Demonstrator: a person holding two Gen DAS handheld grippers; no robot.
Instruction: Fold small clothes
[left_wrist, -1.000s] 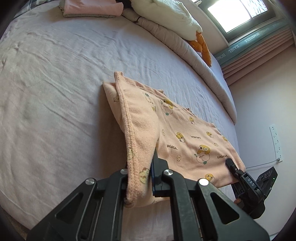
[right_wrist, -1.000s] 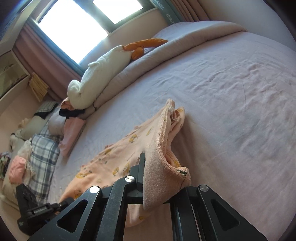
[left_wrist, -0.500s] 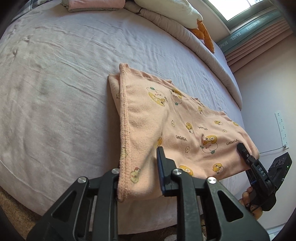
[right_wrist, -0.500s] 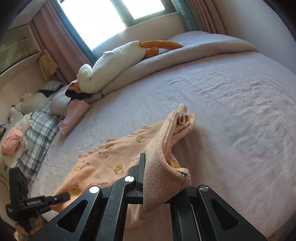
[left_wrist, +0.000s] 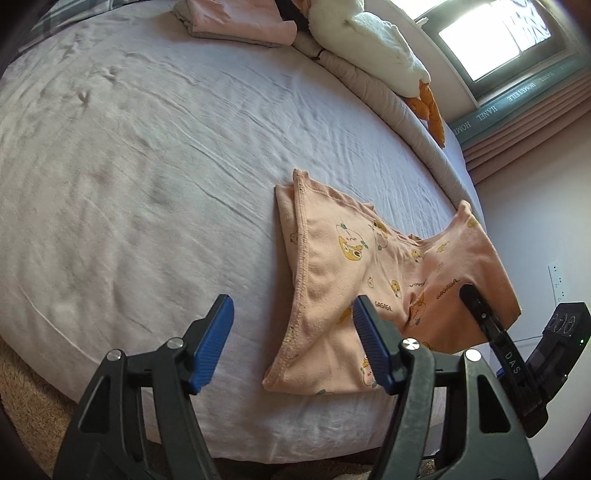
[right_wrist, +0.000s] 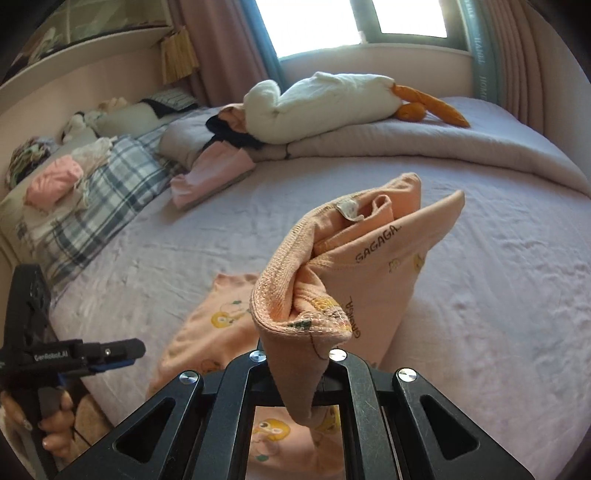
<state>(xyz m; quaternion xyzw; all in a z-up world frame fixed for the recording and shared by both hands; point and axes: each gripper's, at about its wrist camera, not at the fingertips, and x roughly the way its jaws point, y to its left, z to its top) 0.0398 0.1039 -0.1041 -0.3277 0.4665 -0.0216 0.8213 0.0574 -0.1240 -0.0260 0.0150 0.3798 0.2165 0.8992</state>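
A small peach garment (left_wrist: 369, 273) printed with yellow ducks and "GAGAGA" lies near the bed's front edge. My left gripper (left_wrist: 291, 332) is open with blue pads, just in front of the garment's near left corner and apart from it. My right gripper (right_wrist: 299, 354) is shut on the garment's (right_wrist: 347, 266) right corner and holds that part lifted and folded over the flat part. The right gripper also shows at the right of the left wrist view (left_wrist: 484, 321). The left gripper shows at the left of the right wrist view (right_wrist: 110, 350).
The bed sheet (left_wrist: 147, 166) is pale lilac and wrinkled. A white goose plush (right_wrist: 325, 103) lies on a rolled duvet (right_wrist: 424, 144) at the far side. Folded pink clothes (right_wrist: 210, 173) and a plaid pillow (right_wrist: 92, 199) are at the far left. The bed edge is close below me.
My left gripper has opened and let go of the garment's left corner, which now lies on the bed. My right gripper has lifted its corner higher and carried it over the garment.
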